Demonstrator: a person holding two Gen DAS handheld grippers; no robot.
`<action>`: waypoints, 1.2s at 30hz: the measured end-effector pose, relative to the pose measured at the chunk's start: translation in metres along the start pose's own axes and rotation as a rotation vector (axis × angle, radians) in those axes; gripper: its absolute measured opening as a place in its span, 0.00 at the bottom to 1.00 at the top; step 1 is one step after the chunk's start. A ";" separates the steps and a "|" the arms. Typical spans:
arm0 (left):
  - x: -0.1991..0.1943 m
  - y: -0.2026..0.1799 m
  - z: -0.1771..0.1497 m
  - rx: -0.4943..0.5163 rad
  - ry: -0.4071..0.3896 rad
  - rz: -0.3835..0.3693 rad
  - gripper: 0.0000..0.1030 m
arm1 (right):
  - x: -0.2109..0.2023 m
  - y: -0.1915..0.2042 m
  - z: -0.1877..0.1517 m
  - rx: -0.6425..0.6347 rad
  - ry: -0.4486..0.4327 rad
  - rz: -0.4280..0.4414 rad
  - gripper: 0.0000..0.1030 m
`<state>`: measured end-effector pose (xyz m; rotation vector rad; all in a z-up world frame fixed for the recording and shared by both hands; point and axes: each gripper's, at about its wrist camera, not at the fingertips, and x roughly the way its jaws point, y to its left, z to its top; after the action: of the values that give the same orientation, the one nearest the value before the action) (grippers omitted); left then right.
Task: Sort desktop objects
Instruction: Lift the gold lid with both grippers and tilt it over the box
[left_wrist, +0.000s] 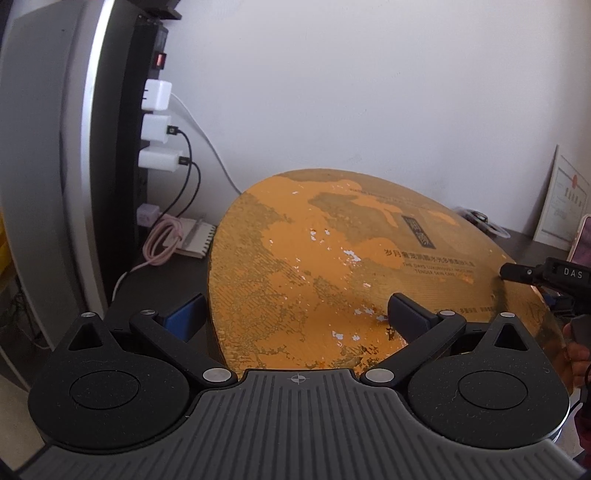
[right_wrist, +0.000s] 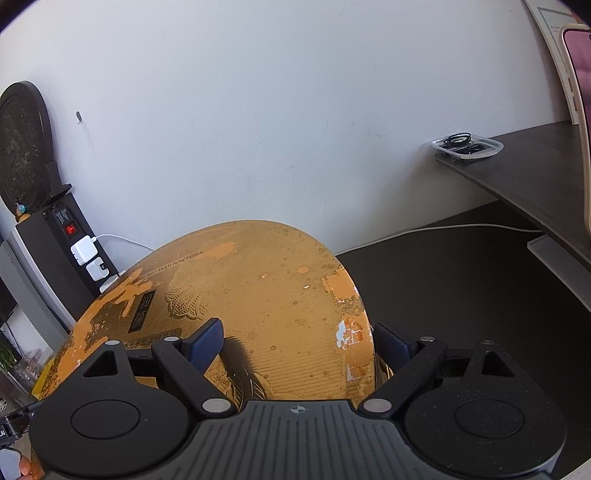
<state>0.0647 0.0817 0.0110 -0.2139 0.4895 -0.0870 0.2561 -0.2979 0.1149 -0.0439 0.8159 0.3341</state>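
Claws on both sides stand wide apart, gripping nothing. Left claw (left_wrist: 295, 317) sits over the near left edge of a worn golden box (left_wrist: 362, 266) with peeling orange patches, which lies on the dark desk (left_wrist: 155, 284). Right claw (right_wrist: 299, 343) straddles the box's right edge, one finger (right_wrist: 205, 345) over the lid, the other beside it. White chargers (left_wrist: 157, 127) sit in a black power strip (left_wrist: 133, 177) at the left.

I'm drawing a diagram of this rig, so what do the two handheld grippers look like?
Both look alike. The left gripper and the right gripper each have a grey ribbed body with a small crosshair mark, two round matte-black discs, black linkage bars with silver pivot pins, and blue fingers. Seen from the left wrist camera, the right gripper's side bears white "DAS" lettering.
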 end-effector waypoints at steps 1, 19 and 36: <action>0.002 0.001 0.000 -0.002 0.004 0.002 0.99 | 0.002 0.000 0.000 0.002 0.004 -0.001 0.87; 0.042 0.004 -0.001 -0.025 0.062 0.006 0.99 | 0.032 -0.006 0.000 -0.001 0.052 -0.037 0.87; 0.056 0.005 -0.001 -0.042 0.107 0.009 1.00 | 0.042 -0.011 -0.003 0.003 0.089 -0.066 0.87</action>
<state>0.1136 0.0785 -0.0168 -0.2487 0.5987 -0.0798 0.2837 -0.2970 0.0816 -0.0827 0.9014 0.2702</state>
